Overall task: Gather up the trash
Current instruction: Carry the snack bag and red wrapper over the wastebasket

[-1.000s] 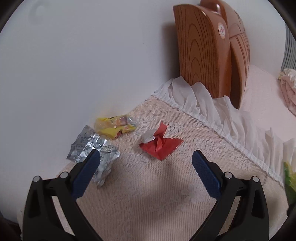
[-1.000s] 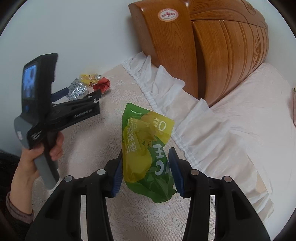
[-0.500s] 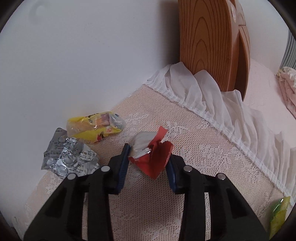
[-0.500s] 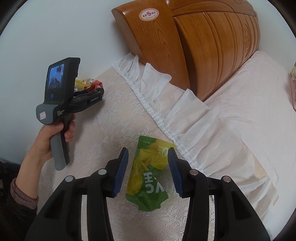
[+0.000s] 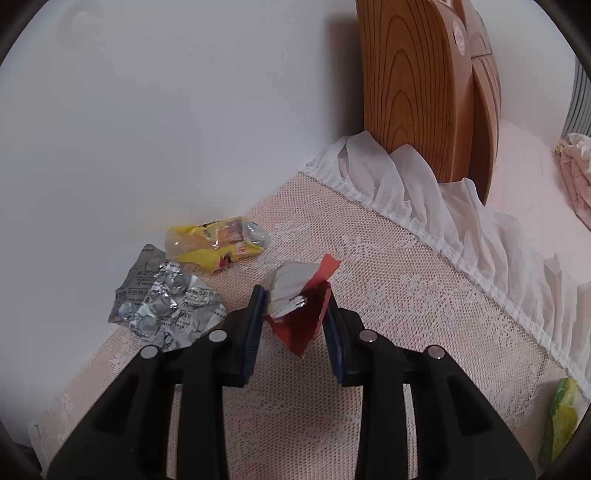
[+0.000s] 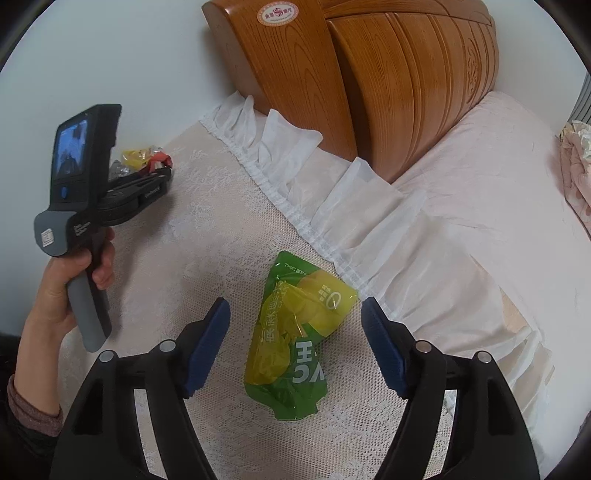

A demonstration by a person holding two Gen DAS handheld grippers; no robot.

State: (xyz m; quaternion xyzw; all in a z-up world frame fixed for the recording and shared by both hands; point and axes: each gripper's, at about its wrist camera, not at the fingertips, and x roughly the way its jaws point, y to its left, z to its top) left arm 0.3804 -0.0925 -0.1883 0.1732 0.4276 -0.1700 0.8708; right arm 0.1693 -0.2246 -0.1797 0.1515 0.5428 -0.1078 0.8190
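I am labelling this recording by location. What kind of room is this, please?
Most likely a bedroom: a carved wooden headboard stands against the wall, beside a pink mattress cover and a ruffled lace cloth.

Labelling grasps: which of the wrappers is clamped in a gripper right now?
The red wrapper, pinched in the left gripper. The yellow wrapper, the foil pill pack and the green pouch lie loose on the lace cloth.

Green-and-yellow pouch (image 6: 295,343): large white letters, upside down to the camera, reading roughly "VC"; a column of Chinese characters beside them, not legible; small print at the top edge, "130mL" at best guess.

Headboard (image 6: 295,85): round red-and-white sticker (image 6: 277,14), lettering unreadable.

Foil blister sheet (image 5: 166,299): printed Chinese text, too small to read.
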